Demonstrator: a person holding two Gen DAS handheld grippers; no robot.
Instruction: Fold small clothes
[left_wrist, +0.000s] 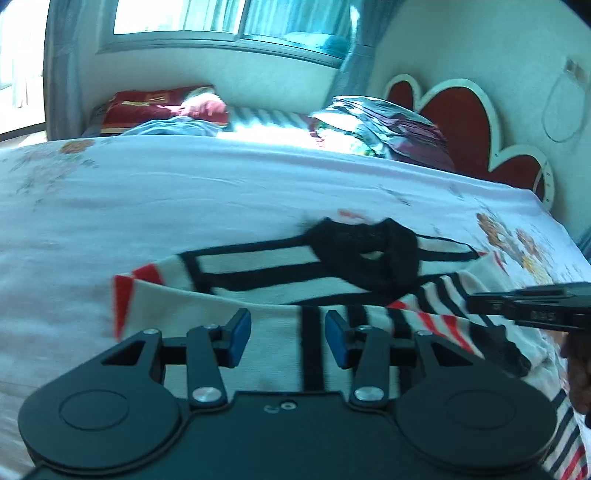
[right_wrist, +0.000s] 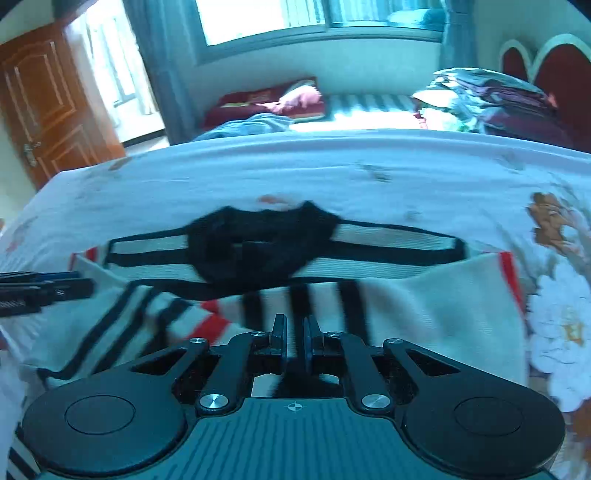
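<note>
A small white sweater (left_wrist: 258, 266) with black stripes, red trim and a black collar (left_wrist: 365, 254) lies spread on the bed sheet (left_wrist: 184, 192). My left gripper (left_wrist: 288, 332) hovers over its near part. It is open, the blue pads apart, with only flat fabric beneath them. My right gripper (right_wrist: 295, 328) is shut, and a dark-striped fold of the sweater (right_wrist: 424, 302) is pinched between its fingers. From the left wrist view the right gripper (left_wrist: 476, 301) enters at the right, over the striped sleeve. In the right wrist view the left gripper (right_wrist: 74, 284) shows at the left edge.
The floral sheet (right_wrist: 295, 166) stretches bare beyond the collar. A pile of folded clothes (left_wrist: 388, 125) sits at the far right by the red headboard (left_wrist: 461, 114). A red pillow (left_wrist: 155, 107) lies under the window. A wooden door (right_wrist: 48, 103) stands far left. A hand (left_wrist: 580, 369) shows at the right edge.
</note>
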